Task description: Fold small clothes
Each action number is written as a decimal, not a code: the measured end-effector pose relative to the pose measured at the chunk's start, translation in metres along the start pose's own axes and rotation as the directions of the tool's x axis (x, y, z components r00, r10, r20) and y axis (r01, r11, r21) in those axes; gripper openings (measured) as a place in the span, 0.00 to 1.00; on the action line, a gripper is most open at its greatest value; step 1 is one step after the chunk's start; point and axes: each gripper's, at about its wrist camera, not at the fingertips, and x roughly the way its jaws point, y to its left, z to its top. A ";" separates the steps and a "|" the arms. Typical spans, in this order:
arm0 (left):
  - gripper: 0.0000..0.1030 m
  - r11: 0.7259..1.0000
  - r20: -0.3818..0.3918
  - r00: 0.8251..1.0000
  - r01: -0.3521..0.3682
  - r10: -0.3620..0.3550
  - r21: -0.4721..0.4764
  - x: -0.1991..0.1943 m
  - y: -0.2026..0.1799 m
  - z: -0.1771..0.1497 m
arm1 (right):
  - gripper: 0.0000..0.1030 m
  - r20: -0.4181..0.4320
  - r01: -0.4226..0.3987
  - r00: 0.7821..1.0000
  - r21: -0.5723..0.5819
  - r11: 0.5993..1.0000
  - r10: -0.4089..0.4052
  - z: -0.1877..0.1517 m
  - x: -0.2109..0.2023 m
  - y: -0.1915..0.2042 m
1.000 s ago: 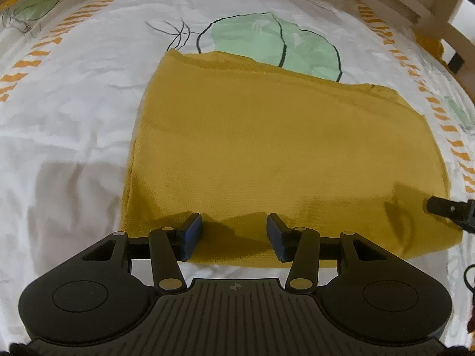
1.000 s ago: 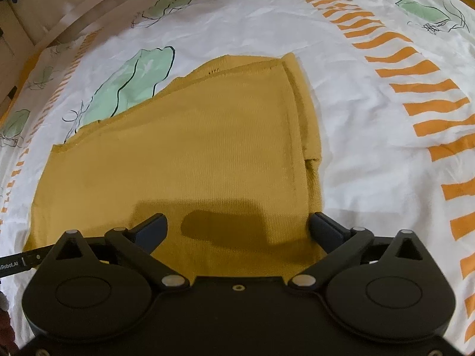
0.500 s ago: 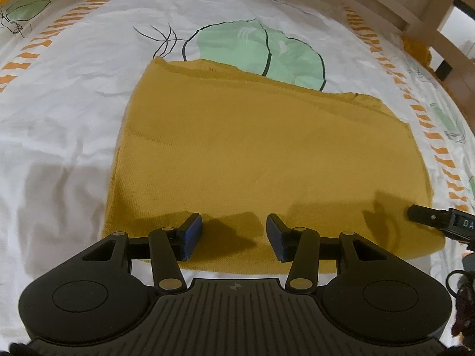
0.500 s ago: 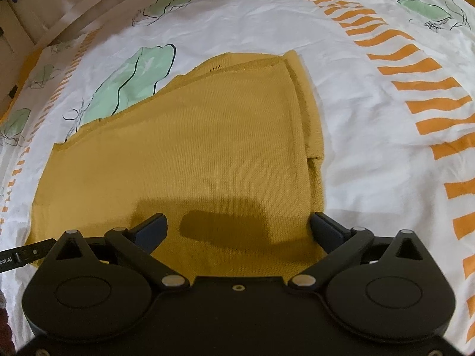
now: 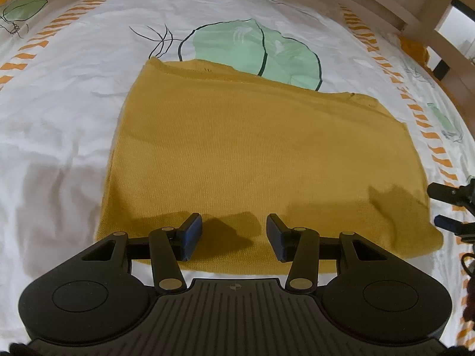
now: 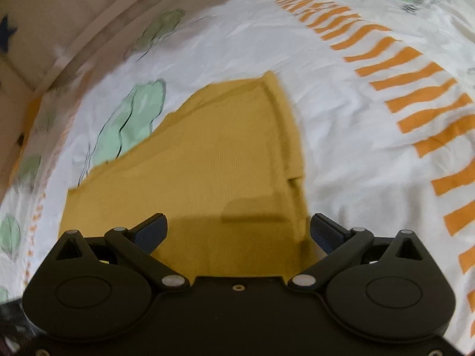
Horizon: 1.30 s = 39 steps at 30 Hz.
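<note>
Garment (image 5: 261, 154) edges lie flat on sheet (image 5: 74, 95), seemingly; left claw (image 5: 234, 235) and right claw (image 6: 237, 231) spread

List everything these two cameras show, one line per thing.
Folded knit garment: one, mustard yellow, flat on the bedsheet, near edge under both grippers.
Bedsheet: one, white with green leaf prints and orange dashed stripes, under the garment.
Wooden frame: pale wood, along the far edge.
Left gripper: black, blue pads, open, over the near edge.
Right gripper: black, wide open, over the right corner.
</note>
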 end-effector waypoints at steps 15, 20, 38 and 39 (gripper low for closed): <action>0.45 1.000 -0.007 1.000 0.004 -0.004 0.002 0.003 -0.003 -0.002 | 1.00 -0.003 -0.065 0.998 0.133 0.989 0.066 0.007 0.018 -0.028; 0.45 1.000 0.000 1.000 0.012 -0.012 0.001 0.004 -0.004 -0.002 | 1.00 0.021 -0.110 0.994 0.130 0.985 0.108 0.009 0.023 -0.032; 0.45 1.000 -0.001 1.000 0.013 -0.013 0.004 0.010 -0.010 -0.006 | 1.00 0.073 -0.201 0.979 0.127 0.971 0.193 0.014 0.032 -0.038; 0.45 1.000 0.000 1.000 0.012 -0.012 0.005 0.010 -0.010 -0.006 | 1.00 0.071 -0.199 0.979 0.120 0.972 0.192 0.014 0.032 -0.038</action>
